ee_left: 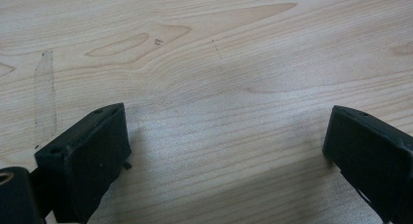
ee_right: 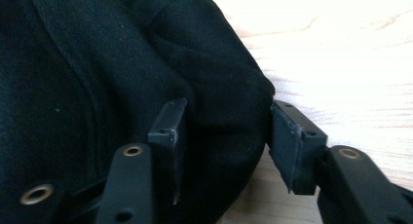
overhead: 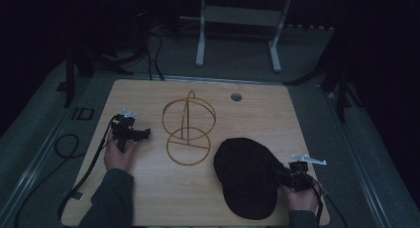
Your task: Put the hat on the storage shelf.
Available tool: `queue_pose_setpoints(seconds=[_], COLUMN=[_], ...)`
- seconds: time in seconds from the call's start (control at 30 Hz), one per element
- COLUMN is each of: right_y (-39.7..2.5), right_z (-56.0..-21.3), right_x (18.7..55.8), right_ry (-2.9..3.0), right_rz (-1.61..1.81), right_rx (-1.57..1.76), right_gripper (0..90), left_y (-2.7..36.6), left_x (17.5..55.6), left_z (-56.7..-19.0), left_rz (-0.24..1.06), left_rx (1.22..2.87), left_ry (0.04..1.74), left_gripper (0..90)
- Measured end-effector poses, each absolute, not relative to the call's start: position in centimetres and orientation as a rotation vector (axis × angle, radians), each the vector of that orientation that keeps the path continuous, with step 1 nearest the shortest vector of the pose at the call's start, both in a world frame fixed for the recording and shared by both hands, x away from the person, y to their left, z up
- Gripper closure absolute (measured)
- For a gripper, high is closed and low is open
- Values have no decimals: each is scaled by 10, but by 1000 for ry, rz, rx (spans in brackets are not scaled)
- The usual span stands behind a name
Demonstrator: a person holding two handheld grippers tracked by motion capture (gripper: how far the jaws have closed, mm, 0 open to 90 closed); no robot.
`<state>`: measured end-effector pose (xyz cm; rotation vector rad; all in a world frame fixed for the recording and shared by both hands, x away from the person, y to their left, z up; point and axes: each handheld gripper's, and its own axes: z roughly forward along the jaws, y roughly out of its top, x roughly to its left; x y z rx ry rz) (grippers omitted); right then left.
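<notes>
Between the jaws of the right tool [ee_right: 224, 151] sits a fold of the black cap [ee_right: 122, 78]: one jaw lies against the cloth, the other is just beside the cap's edge. Whether they are pinching tight I cannot tell, but the jaws bracket the cloth like a grip being taken at the crown's side. Seen from above, the right tool [overhead: 296, 176] meets the cap [overhead: 245, 176] near the bench's front right corner, so little bench [overhead: 297, 114] is left toward that edge. The left tool [ee_left: 224, 151] stands wide open over bare wood, holding nothing; from above it [overhead: 132, 133] hovers at the left, just beside a wire stand [overhead: 188, 129] that stands upright mid-bench, apart from the cap. That stand looks like a likely perch for the cap. Open wood lies behind the cap.
</notes>
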<state>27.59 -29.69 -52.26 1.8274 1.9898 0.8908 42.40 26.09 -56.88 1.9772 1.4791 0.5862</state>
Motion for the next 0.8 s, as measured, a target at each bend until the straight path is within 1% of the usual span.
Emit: queue_pose_setpoints(seconds=[0.23, 0.4, 0.5, 0.63, 0.8], right_y=[-293, -292, -295, -298, -300], right_z=[-532, -536, -535, -533, -530], right_x=[283, 286, 287, 289, 291], right_ry=[2010, 2031, 2040, 2031, 2041], right_rz=[808, 807, 834, 858, 922], right_rx=[1842, 1856, 1880, 1898, 1921], right_gripper=[578, 681, 720, 753, 768], left_y=[261, 261, 261, 261, 261], left_x=[424, 424, 424, 424, 424], left_z=[-569, -569, -569, -569, -569], left_rz=[586, 586, 586, 586, 586], left_rx=[1977, 1977, 1977, 1977, 1977], left_ry=[1479, 1479, 1479, 1479, 1479], left_gripper=[27, 27, 27, 27, 27])
